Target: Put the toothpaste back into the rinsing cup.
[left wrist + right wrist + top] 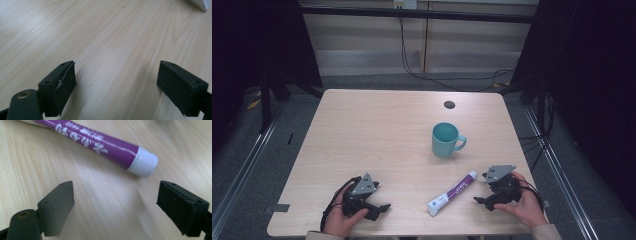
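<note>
Right gripper: jaws wide apart, nothing between them. Purple toothpaste tube lies flat just ahead, white cap nearest. Left gripper: jaws spread, empty, over bare table. Teal mug stands farther off.

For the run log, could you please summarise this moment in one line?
left hand-held gripper open | right hand-held gripper open, near tube | mug upright

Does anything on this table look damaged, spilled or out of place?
Nothing spilled. The purple tube lies capped on its side, and the teal mug stands upright. One oddity: the pad lining on a left gripper finger looks torn or peeling at its edge.
</note>
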A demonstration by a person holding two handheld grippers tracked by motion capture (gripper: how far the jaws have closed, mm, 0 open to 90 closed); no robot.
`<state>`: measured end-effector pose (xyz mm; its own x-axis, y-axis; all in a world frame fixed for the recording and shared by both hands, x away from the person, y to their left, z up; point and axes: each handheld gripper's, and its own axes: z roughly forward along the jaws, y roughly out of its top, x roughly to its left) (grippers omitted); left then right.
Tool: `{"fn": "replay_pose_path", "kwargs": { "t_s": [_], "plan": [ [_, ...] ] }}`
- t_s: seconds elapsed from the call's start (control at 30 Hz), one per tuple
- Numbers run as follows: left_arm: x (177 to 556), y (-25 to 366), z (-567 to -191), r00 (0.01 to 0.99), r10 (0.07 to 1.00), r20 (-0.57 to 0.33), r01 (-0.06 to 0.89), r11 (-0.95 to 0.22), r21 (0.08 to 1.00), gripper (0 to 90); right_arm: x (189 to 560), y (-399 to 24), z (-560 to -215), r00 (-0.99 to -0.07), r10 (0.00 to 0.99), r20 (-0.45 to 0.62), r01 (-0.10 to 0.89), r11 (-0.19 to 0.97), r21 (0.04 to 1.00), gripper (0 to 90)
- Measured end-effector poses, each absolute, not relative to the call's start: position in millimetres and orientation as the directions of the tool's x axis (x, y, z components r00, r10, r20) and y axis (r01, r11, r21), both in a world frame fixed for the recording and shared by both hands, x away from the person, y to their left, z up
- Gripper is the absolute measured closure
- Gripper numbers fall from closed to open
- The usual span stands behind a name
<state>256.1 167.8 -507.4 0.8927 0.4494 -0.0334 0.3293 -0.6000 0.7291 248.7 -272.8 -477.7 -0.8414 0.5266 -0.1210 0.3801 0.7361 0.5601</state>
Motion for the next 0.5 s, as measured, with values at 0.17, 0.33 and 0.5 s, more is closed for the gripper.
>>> {"fn": "replay_pose_path", "kwargs": {
  "t_s": [0.17,0.33,0.5],
  "plan": [
    [256.2,168.0,-507.3,0.894,0.447,-0.032,0.327,-0.603,0.727,15.0,257.0,-258.0,-461.8,-0.880,0.443,-0.173,0.300,0.799,0.521,14.0],
    [255.9,167.8,-507.4,0.892,0.450,-0.033,0.330,-0.600,0.729,15.0,265.5,-236.2,-460.4,-0.927,0.343,-0.155,0.232,0.845,0.482,17.5],
    [255.9,167.8,-507.4,0.893,0.450,-0.033,0.329,-0.600,0.729,15.0,269.4,-221.5,-466.8,-0.942,0.301,-0.149,0.196,0.853,0.483,20.8]
  ]
}}
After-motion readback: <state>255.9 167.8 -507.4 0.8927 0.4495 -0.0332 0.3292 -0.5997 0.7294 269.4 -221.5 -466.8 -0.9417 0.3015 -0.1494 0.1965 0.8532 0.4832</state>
